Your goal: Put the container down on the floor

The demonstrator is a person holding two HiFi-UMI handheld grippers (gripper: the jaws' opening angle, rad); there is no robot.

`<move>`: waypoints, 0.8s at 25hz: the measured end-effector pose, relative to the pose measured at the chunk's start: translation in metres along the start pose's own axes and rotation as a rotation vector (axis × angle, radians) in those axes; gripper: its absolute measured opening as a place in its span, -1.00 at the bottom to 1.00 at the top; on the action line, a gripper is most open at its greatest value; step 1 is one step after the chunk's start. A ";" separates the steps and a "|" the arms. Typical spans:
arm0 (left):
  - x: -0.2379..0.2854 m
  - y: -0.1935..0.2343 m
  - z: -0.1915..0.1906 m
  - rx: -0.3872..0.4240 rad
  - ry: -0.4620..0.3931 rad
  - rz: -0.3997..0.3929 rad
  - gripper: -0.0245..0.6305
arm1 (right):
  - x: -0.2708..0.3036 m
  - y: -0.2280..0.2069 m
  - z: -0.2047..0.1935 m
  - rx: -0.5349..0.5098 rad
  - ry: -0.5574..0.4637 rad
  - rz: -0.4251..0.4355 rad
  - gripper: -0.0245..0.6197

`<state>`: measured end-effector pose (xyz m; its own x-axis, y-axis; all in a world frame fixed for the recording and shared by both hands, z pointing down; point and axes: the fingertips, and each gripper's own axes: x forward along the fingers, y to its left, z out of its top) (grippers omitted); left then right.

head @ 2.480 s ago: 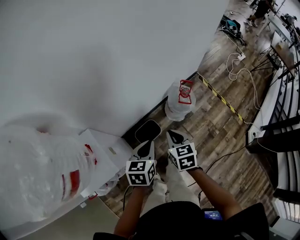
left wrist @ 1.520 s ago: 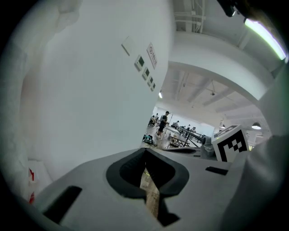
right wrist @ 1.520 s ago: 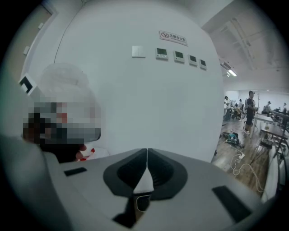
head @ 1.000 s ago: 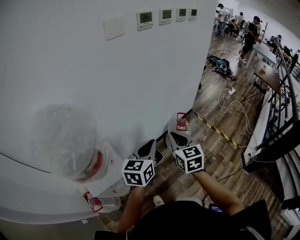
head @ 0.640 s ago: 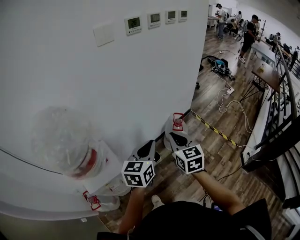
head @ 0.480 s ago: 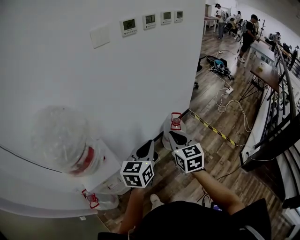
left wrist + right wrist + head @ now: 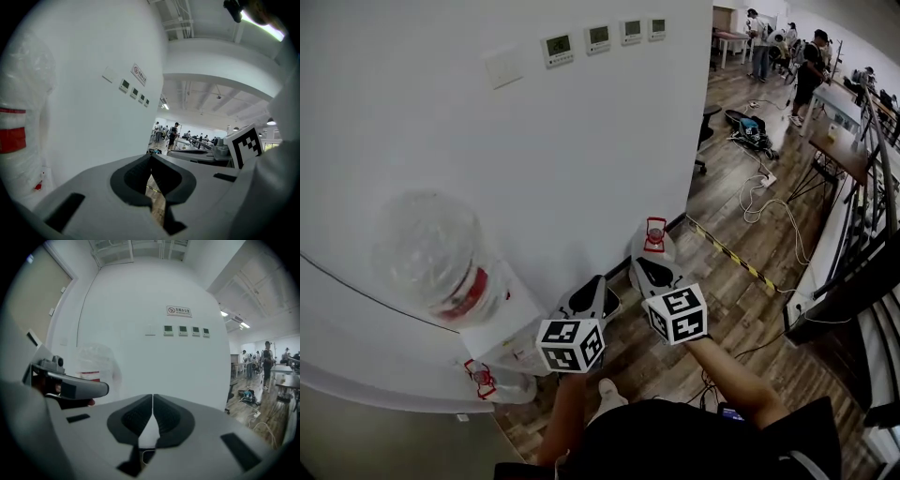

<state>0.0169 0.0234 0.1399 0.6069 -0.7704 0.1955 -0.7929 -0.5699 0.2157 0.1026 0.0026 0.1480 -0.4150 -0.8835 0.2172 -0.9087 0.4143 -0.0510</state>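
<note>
On the wooden floor (image 7: 741,309), at the foot of the white wall (image 7: 581,141), the container (image 7: 653,234) with its red handle is seen standing upright, partly hidden behind the right gripper (image 7: 645,267). The fingers of the right gripper are held pressed together with nothing between them. Those of the left gripper (image 7: 592,286) are likewise closed and empty.

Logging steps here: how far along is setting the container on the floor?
Looks done: a clear plastic water jug with a red handle stands on the wooden floor by the white wall. In hand: nothing; the left gripper and right gripper are both shut and empty. Left: seemingly nothing more.
</note>
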 end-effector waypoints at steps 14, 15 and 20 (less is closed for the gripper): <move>-0.035 -0.038 -0.008 0.001 -0.033 0.036 -0.87 | -0.050 0.013 0.005 -0.072 -0.076 0.044 -0.82; -0.037 -0.040 -0.008 0.004 -0.035 0.036 -0.87 | -0.053 0.015 0.005 -0.067 -0.080 0.049 -0.83; -0.047 -0.044 -0.006 0.016 -0.043 0.041 -0.87 | -0.059 0.022 0.004 -0.085 -0.086 0.040 -0.83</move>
<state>0.0235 0.0869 0.1273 0.5710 -0.8048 0.1622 -0.8182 -0.5415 0.1933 0.1073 0.0633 0.1306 -0.4567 -0.8798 0.1320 -0.8857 0.4636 0.0257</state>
